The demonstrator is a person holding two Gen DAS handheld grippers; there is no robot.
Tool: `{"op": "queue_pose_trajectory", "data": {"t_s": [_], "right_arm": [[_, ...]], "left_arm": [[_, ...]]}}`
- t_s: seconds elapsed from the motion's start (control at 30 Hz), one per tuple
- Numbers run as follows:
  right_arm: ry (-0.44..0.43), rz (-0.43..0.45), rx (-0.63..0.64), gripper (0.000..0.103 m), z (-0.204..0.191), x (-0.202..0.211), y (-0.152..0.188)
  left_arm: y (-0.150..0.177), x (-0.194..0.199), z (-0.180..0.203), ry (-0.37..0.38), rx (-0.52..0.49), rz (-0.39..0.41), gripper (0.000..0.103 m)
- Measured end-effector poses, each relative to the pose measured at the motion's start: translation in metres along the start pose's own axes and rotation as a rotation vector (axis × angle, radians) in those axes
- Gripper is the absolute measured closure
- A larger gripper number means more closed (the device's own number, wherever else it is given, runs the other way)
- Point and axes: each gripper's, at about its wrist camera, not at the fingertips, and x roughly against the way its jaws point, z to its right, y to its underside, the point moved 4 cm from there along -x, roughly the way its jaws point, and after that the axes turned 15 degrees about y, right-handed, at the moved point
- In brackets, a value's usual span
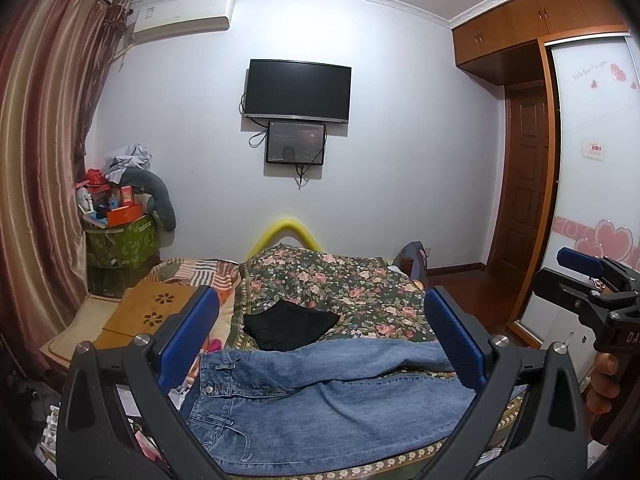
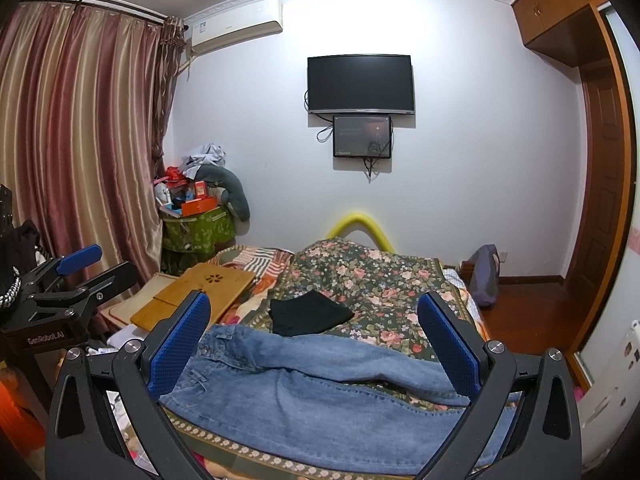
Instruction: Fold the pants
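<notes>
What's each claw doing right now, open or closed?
Left claw: open, holding nothing, above the jeans.
Right claw: open, holding nothing.

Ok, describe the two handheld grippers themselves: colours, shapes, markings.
The left gripper and right gripper match: black angular frames, silver bolts, flat fingers with textured blue pads. White "GenRobot.AI" lettering marks the left one's body. No cables show.

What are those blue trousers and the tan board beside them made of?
The blue trousers look like faded denim: visible seams, belt loops, a metal button. The tan board with flower-shaped cutouts looks like bamboo or light wood, smooth and matte; I can't tell which.
</notes>
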Motion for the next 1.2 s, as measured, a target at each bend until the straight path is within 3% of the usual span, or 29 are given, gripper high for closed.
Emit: {"op": "queue_pose_trajectory", "data": {"t_s": [1.2], "right_arm": [[0.002,0.001,-0.006,0.000,-0.0005,-0.0068,0.0015]], "left_arm": [[0.0018,-0.0076,-0.0005,-0.004,-0.005,-0.001,0.000]]}}
